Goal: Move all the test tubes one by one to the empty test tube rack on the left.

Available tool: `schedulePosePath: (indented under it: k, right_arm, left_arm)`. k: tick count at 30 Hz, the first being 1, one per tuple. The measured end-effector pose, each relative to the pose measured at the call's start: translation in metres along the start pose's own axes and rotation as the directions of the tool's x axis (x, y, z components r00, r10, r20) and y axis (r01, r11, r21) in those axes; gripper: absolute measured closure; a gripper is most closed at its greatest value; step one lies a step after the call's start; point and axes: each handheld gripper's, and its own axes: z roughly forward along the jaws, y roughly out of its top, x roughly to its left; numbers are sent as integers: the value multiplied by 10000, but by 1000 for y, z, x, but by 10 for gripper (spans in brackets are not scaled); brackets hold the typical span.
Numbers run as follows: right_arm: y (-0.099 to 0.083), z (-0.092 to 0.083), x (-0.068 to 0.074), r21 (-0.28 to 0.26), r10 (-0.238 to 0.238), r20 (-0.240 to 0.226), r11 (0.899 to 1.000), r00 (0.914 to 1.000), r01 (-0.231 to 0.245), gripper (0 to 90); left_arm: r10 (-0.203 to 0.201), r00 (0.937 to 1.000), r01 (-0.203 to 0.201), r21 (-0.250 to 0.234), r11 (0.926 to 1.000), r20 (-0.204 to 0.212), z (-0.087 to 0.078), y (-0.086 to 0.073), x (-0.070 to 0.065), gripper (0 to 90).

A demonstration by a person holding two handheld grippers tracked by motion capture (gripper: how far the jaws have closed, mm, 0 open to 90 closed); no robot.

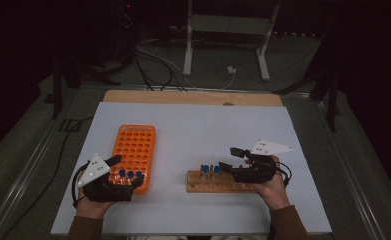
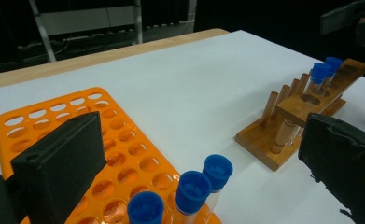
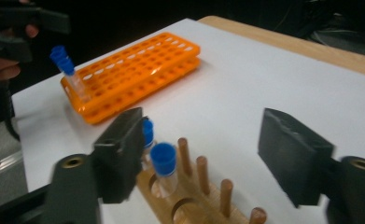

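At the wooden rack (image 3: 203, 205), my R gripper (image 3: 203, 154) is part-open around nothing, nearing a blue-capped tube (image 3: 164, 165); off-centre closing may tip it. L gripper (image 2: 194, 158) wide open, empty, above the orange rack (image 2: 77, 135) w/ 3 tubes.

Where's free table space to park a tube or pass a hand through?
Bare white table between the orange rack and the wooden rack, and the whole far half up to the wooden edge strip. Crowded: the near left corner, with the left hand-held gripper by the blue-capped tubes, and the right hand-held gripper over the wooden rack's tubes.
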Motion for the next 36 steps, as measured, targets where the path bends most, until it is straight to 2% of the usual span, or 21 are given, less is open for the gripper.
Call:
schedulePosePath:
  k: [4, 8, 14, 20, 25, 28, 36]
  right_arm:
    - [-5, 4, 5, 245, -290, -130, 9993, 9995, 293, 433]
    - [-10, 9, 7, 457, -367, -361, 9982, 9987, 383, 513]
    - [-16, 19, 11, 834, -554, -681, 9946, 9961, 610, 582]
    - [-20, 27, 14, 1188, -890, -743, 9881, 9933, 974, 645]
    - [-22, 31, 16, 1417, -1079, -734, 9829, 9914, 1175, 730]
    - [-23, 31, 16, 1439, -1159, -719, 9816, 9907, 1252, 764]
    - [-18, 25, 16, 1206, -1220, -588, 9844, 9908, 1284, 770]
  left_arm:
    - [10, 10000, -10, -1, 10000, -20, -1, -1, 0, 10]
    - [-30, 10000, 30, -53, 10000, -36, -2, -1, 0, 10]
    - [-13, 10000, 13, -23, 10000, -27, -1, -1, 0, 10]
    - [-19, 10000, 19, -7, 10000, -9, -1, -1, 0, 10]
    - [-16, 10000, 16, -5, 10000, -5, -1, -2, 0, 10]
    - [-1, 10000, 1, 0, 10000, -3, -1, -1, 0, 10]
    - [6, 10000, -6, -28, 10000, 0, -1, -1, -1, 10]
